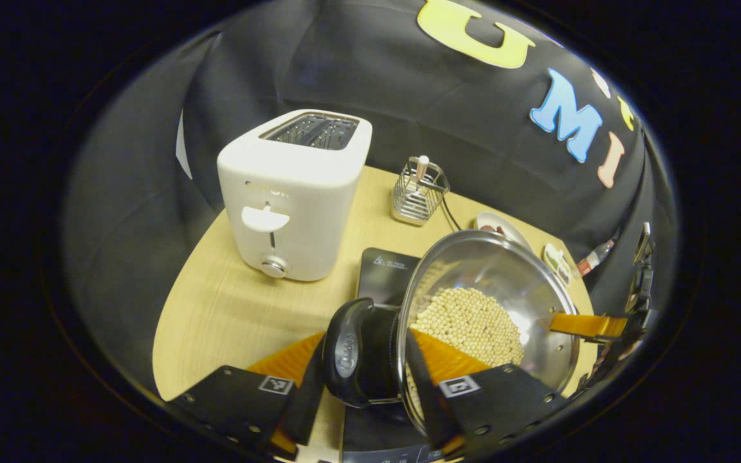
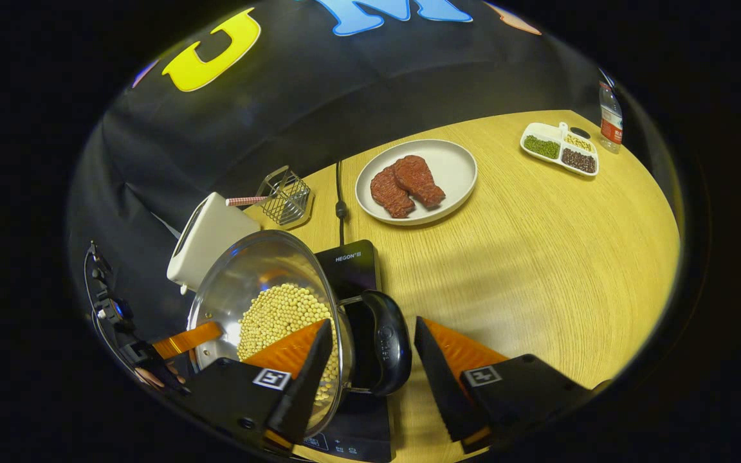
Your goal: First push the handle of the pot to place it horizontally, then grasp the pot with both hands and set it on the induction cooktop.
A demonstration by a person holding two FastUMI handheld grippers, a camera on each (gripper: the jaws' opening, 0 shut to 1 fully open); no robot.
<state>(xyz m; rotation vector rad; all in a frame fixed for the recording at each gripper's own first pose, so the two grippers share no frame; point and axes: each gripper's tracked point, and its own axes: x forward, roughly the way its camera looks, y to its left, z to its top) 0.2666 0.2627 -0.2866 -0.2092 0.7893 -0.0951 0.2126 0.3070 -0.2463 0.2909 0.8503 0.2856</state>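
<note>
In the left gripper view, the left gripper (image 1: 363,379) has its fingers closed on one handle (image 1: 361,354) of the pot (image 1: 486,308), held over the cooktop (image 1: 386,273). In the right gripper view, the right gripper (image 2: 370,366) straddles the other handle (image 2: 386,350), fingers apart. Judged so, the push is done; setting down remains.

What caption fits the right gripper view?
Right gripper straddling the bean-filled pot's side handle above the induction cooktop.
</note>
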